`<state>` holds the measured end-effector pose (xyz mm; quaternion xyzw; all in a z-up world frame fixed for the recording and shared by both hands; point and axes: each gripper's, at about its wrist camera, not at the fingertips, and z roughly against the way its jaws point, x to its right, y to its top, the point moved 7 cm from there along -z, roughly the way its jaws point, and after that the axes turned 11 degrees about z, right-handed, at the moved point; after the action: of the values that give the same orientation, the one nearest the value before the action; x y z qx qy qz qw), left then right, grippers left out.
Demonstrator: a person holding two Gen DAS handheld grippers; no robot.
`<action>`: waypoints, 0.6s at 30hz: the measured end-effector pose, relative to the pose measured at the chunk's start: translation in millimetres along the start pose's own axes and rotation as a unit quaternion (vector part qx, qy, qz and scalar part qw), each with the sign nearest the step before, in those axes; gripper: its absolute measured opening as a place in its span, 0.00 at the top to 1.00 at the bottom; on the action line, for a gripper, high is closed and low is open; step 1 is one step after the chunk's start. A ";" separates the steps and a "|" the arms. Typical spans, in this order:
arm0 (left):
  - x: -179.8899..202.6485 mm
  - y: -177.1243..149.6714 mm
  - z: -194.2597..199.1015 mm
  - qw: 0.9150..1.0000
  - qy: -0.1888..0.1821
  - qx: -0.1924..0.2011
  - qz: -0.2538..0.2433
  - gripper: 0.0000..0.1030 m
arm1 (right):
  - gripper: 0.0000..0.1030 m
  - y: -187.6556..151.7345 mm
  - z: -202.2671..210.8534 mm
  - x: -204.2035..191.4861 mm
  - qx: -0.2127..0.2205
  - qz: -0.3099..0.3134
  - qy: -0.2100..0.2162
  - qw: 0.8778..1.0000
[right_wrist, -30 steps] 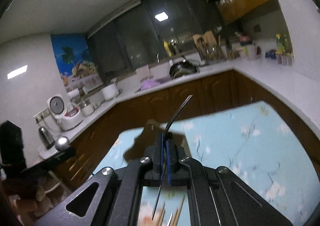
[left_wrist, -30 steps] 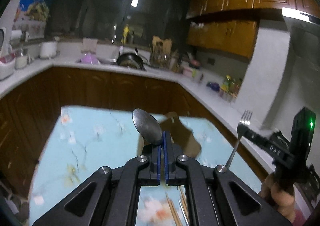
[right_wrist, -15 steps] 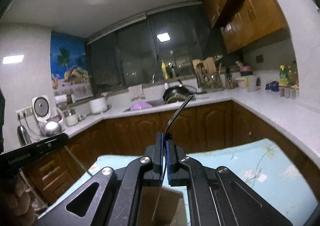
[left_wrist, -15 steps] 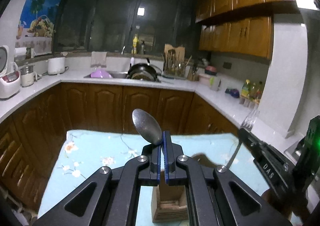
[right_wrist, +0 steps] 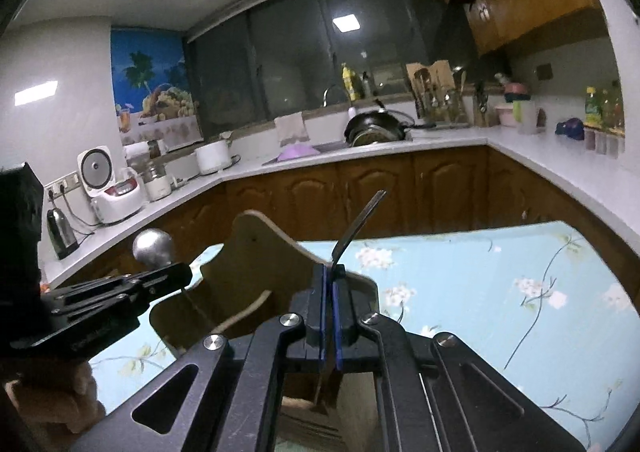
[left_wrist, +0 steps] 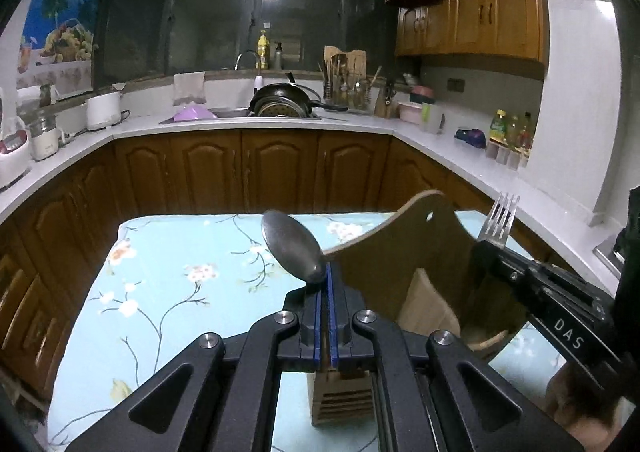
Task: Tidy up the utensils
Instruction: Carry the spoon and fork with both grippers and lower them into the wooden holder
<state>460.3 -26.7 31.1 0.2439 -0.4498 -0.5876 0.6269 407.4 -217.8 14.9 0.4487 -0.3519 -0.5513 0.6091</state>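
Observation:
My left gripper (left_wrist: pixel 327 284) is shut on a metal spoon (left_wrist: pixel 291 246), bowl up, held above the table. My right gripper (right_wrist: pixel 330 280) is shut on a metal fork (right_wrist: pixel 358 226), tines up; the fork also shows in the left wrist view (left_wrist: pixel 498 217), at the right. A wooden utensil holder (left_wrist: pixel 424 252) with a tall curved back stands on the table just beyond and below both grippers; it also shows in the right wrist view (right_wrist: pixel 260 272). The spoon's bowl shows in the right wrist view (right_wrist: pixel 153 247), at the left.
The table wears a light blue floral cloth (left_wrist: pixel 172 284). White counters and brown cabinets (left_wrist: pixel 248 168) ring the room. On the counter stand a sink with a black pan (left_wrist: pixel 286 102), a rice cooker (right_wrist: pixel 110 184), a kettle (right_wrist: pixel 60 228) and bottles (left_wrist: pixel 510 132).
Both grippers have moved over the table towards the wooden holder, which now stands close in front of them. Both cameras have tilted level. The spoon and fork stay gripped.

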 end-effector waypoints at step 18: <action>-8.1 -4.6 11.1 1.000 0.000 -0.008 0.005 0.84 | 0.77 1.7 6.4 16.4 -0.010 -0.046 0.015 0.999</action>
<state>449.2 -17.4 30.4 0.2365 -0.4465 -0.5882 0.6315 404.4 -234.9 17.6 0.4660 -0.3163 -0.5756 0.5929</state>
